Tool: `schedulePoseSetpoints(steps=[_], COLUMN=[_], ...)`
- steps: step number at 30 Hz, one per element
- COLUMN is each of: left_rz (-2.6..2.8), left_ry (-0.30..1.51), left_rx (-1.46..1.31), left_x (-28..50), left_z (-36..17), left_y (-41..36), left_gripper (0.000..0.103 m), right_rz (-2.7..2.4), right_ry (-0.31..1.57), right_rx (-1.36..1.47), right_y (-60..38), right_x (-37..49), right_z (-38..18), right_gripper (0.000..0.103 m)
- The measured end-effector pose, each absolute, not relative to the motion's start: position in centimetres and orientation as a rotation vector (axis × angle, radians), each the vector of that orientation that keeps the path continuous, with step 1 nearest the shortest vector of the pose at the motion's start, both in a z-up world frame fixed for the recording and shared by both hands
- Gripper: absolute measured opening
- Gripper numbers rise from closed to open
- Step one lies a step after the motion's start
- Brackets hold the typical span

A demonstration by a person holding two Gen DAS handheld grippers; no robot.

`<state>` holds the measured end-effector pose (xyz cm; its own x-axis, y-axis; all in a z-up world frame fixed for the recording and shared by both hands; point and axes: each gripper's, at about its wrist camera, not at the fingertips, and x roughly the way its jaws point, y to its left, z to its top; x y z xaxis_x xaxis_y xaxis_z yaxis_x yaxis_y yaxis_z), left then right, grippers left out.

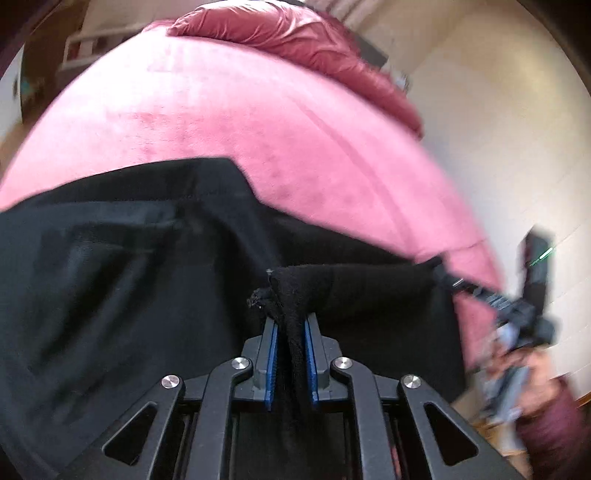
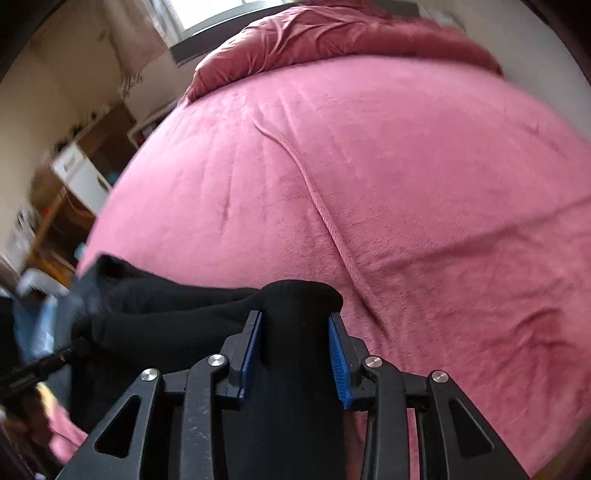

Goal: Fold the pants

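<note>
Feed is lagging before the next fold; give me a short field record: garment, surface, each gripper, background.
garment: black fabric pants, partly spread on the bed, near edge lifted
surface: pink plush blanket covering the bed
left gripper: shut on a bunched fold of the pants
right gripper: shut on a thicker roll of the pants
background: dark red satin pillow at the far end of the bed
blur: both views smeared at the edges
</note>
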<state>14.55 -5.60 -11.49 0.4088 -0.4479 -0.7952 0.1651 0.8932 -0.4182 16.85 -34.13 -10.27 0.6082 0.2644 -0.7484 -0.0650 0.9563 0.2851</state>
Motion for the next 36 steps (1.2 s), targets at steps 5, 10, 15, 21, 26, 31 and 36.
schedulePoseSetpoints(steps=[5, 10, 15, 21, 26, 31, 36], left_rz=[-0.296, -0.241, -0.157, -0.099, -0.068, -0.05, -0.02], left_ry=[1.11, 1.088, 1.042, 1.024, 1.016, 1.028, 1.047], left_rx=[-0.241, -0.246, -0.227, -0.262, -0.277, -0.314, -0.331], left_x=[15.2, 14.2, 12.4, 9.2, 6.3, 5.4, 4.8], left_z=[-11.9, -10.2, -8.3, -8.2, -7.0, -7.4, -8.0], left_y=[-6.2, -4.4, -2.4, -1.2, 1.1, 2.2, 3.4], left_gripper=[0.029, 0.033, 0.034, 0.034, 0.035, 0.035, 0.035], right_rz=[0.159, 0.146, 0.085, 0.115, 0.254, 0.417, 0.529], right_ry=[0.912, 0.902, 0.86, 0.819, 0.843, 0.881, 0.909], right_rx=[0.234, 0.285, 0.261, 0.208, 0.134, 0.05, -0.032], right_y=[-33.6, -34.4, -33.9, -31.4, -26.3, -20.8, -16.1], right_x=[17.5, 16.7, 14.8, 12.4, 10.8, 9.8, 9.3], right_z=[-10.4, -10.1, -8.7, -6.9, -6.9, -7.5, -8.3], right_gripper=[0.042, 0.057, 0.064, 0.065, 0.065, 0.065, 0.063])
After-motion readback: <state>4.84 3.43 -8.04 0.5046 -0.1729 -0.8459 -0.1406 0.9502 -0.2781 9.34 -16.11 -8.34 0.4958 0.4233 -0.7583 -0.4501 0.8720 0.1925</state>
